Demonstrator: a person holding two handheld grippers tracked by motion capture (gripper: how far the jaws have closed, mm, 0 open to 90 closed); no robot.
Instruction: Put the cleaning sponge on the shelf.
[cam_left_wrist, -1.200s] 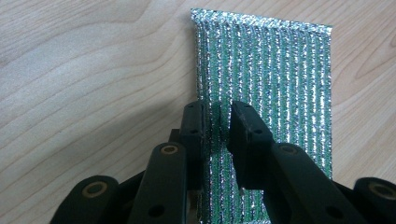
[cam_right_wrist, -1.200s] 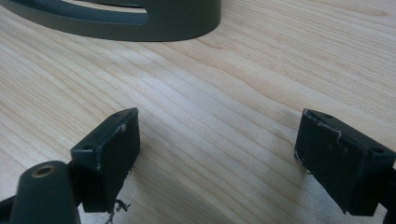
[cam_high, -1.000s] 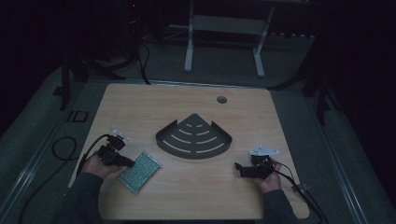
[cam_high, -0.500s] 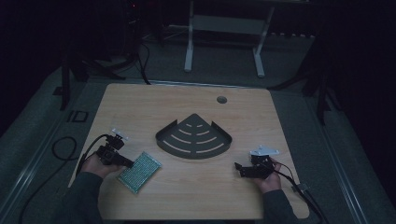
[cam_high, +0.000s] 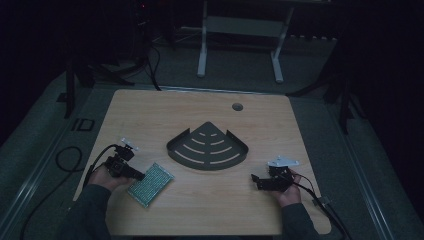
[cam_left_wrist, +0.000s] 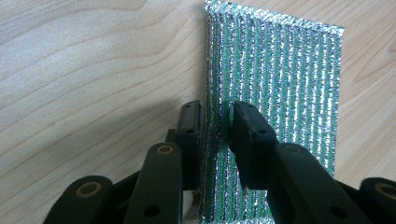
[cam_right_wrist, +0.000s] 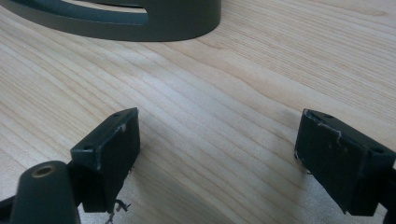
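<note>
Nothing moved since before — left tongs clamped on green mesh pad, right tongs spread wide, empty

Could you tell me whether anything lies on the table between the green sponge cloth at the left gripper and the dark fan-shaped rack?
Nothing visible does. The left gripper is closed on the green sponge cloth, and bare wood separates it from the rack.

Green-and-silver striped mesh pad — pale wood-grain table, dark grey slotted tray.
</note>
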